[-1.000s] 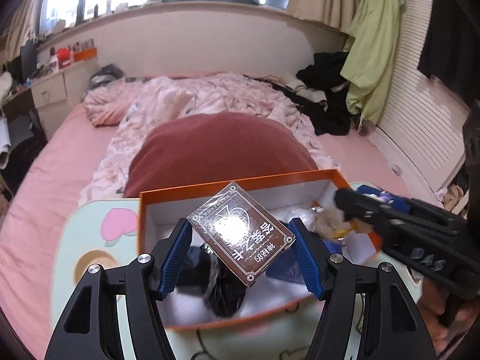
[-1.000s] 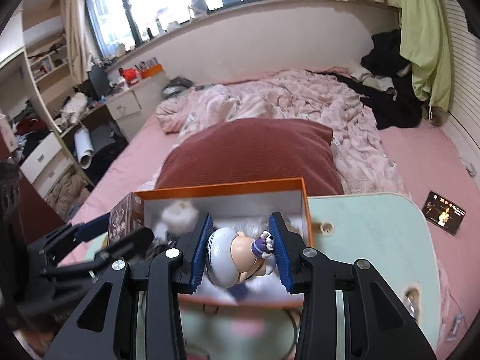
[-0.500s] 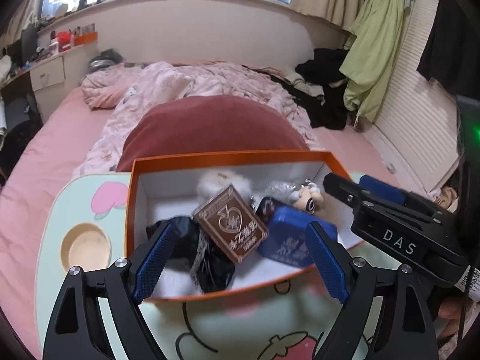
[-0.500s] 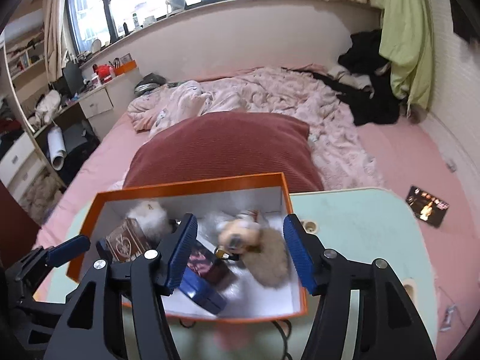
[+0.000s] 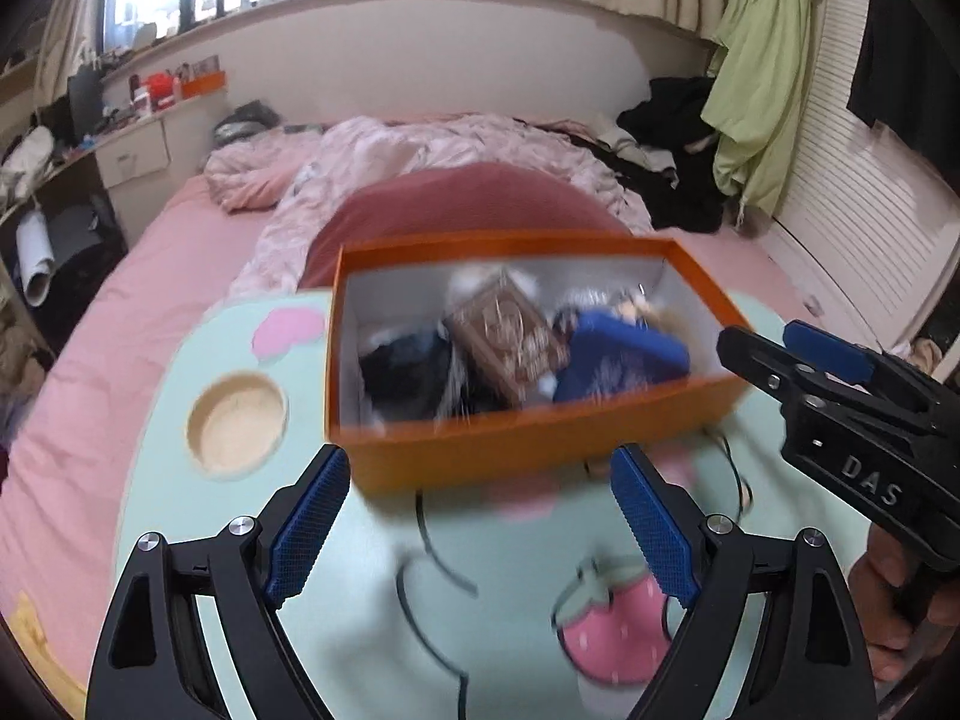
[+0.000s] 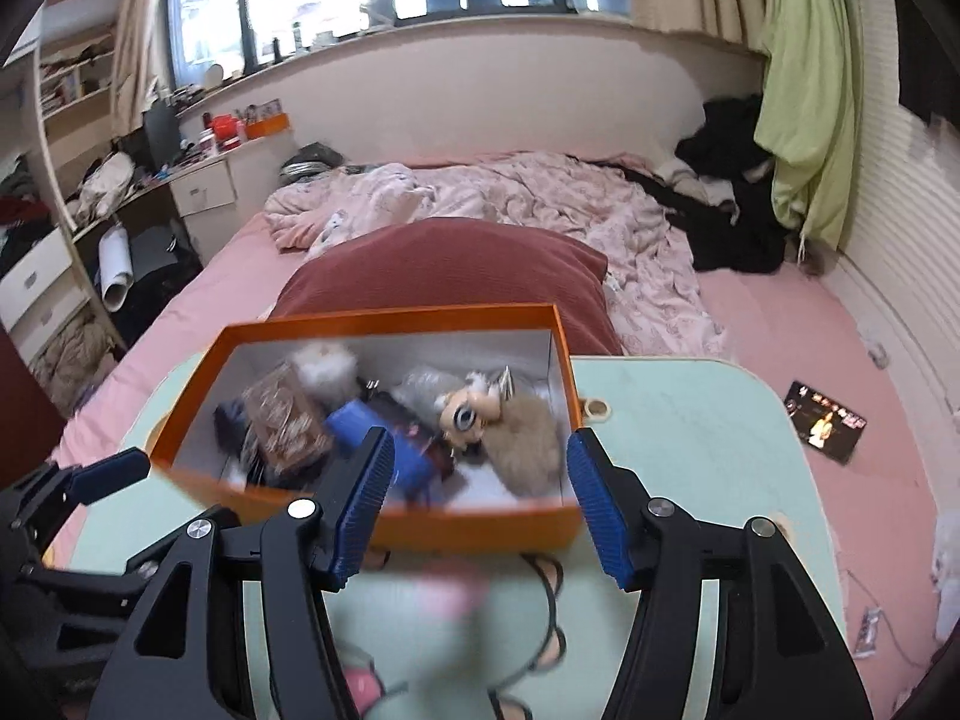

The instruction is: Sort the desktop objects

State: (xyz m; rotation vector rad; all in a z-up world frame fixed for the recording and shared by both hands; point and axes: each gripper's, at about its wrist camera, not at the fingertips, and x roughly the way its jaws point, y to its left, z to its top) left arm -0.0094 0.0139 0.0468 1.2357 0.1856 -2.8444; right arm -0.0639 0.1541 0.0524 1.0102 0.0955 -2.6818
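An orange box (image 5: 540,450) (image 6: 480,525) stands on a mint-green lap table (image 5: 336,618) (image 6: 690,432). Inside lie a brown card box (image 5: 510,342) (image 6: 285,417), a blue box (image 5: 624,360) (image 6: 366,426), a big-eyed doll with a beige fur tail (image 6: 474,411), a white pompom (image 6: 324,363) and dark items (image 5: 408,369). My left gripper (image 5: 480,531) is open and empty, just in front of the box. My right gripper (image 6: 480,495) is open and empty at the box's near wall; it also shows in the left wrist view (image 5: 840,384).
A round cup recess (image 5: 236,423) sits in the table left of the box. A dark red pillow (image 6: 444,273) lies behind the box on a pink bed. A phone (image 6: 825,429) lies on the bed to the right. A desk (image 6: 198,180) stands at far left.
Both grippers opened and let go: the card box and the doll now lie in the orange box. Both grippers have drawn back toward me, away from the box.
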